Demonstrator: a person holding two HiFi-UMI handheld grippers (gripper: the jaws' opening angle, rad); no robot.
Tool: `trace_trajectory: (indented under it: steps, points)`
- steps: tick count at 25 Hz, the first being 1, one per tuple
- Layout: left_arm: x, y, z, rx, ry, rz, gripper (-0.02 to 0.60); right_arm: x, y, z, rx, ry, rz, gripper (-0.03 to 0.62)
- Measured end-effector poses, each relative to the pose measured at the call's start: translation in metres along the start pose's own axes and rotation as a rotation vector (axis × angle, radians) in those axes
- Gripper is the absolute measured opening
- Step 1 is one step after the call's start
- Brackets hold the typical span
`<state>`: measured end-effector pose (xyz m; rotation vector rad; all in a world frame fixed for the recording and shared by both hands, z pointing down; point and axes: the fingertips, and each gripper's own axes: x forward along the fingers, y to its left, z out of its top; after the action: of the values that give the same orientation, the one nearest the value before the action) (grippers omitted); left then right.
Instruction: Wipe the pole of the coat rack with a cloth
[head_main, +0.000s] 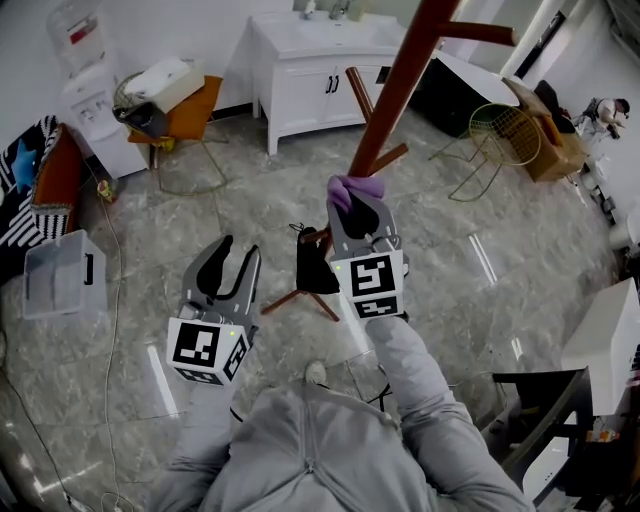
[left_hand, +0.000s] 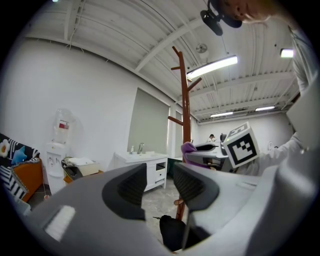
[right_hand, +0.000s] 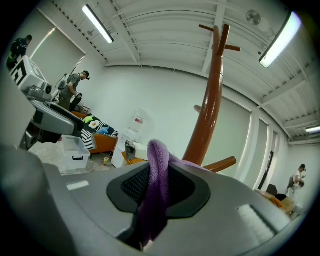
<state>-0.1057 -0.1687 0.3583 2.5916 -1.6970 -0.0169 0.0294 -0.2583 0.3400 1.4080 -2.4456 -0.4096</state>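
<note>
1. The person's grey sleeves (head_main: 410, 370) are reaching forward; each hand is holding a gripper over the marbled floor (head_main: 200, 200).
2. The left gripper (head_main: 238, 252) is hovering low and to the left, well apart from the rack; its jaws are standing spread with nothing between them, as the left gripper view (left_hand: 162, 182) is showing.
3. The right gripper (head_main: 352, 200) is reaching further ahead; its jaws are pinching a purple cloth (right_hand: 157, 170), which is bulging up over the jaw tips.
4. The purple cloth (head_main: 355, 186) is lying up against the brown pole (head_main: 400, 80) of the coat rack (right_hand: 210, 115), at a low part of the pole just above a short side peg; the pole is rising straight behind the cloth in the right gripper view.
5. A black item (head_main: 315, 265) is hanging near the rack's feet, between the two grippers.
6. Further off, a clear storage bin (head_main: 60, 275) is sitting on the floor at the left; a white vanity (head_main: 300, 70), a water dispenser (head_main: 95, 100) and a gold wire chair (head_main: 505, 135) are standing along the far side.
</note>
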Motion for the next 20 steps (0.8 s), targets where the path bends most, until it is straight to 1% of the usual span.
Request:
trace_trajectory:
  steps: [8,12,16,20]
  points:
    - [0.001,-0.002,-0.003,-0.002,0.006,-0.010,0.170,-0.003,0.009,-0.002,-0.036,0.050,0.034,0.067]
    - [0.003,-0.003,-0.005,-0.001,0.008,-0.017,0.170,-0.011,0.013,0.003,-0.057,0.045,0.039,0.067]
    - [0.006,-0.005,-0.003,0.005,0.007,-0.026,0.170,-0.031,0.002,0.015,-0.026,-0.006,-0.002,0.067]
    - [0.010,-0.010,-0.002,0.008,0.009,-0.035,0.171,-0.061,-0.032,0.028,0.032,-0.071,-0.091,0.067]
